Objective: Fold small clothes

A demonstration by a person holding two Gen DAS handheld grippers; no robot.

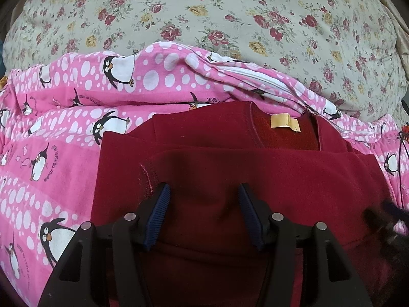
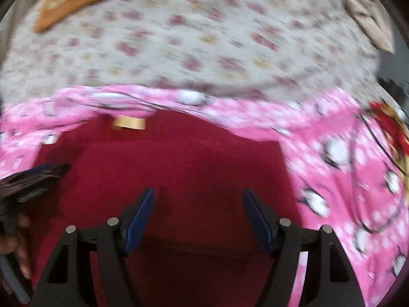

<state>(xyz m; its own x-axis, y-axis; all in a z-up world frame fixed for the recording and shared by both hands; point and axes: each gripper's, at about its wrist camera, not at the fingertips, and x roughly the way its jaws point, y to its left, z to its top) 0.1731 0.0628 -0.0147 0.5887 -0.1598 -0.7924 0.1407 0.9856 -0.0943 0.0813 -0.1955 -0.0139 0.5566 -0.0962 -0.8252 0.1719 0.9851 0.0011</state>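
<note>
Garment (image 1: 230, 179) on blanket (image 1: 64, 140); sheet (image 1: 204, 12) behind.

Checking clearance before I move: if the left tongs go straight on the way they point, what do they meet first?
Most likely the dark red garment: its folded layer lies right between and ahead of the left tongs. Whether they already touch it is unclear.

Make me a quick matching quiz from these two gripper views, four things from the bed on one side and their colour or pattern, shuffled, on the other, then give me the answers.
Things:
1. garment under the grippers
2. neck label on that garment
3. sheet at the far side
4. cover right under the garment

Colour or pattern:
A. cream with red and yellow roses
B. plain dark red
C. pink with white dots and penguins
D. pale yellow

Pairs: 1-B, 2-D, 3-A, 4-C
</note>
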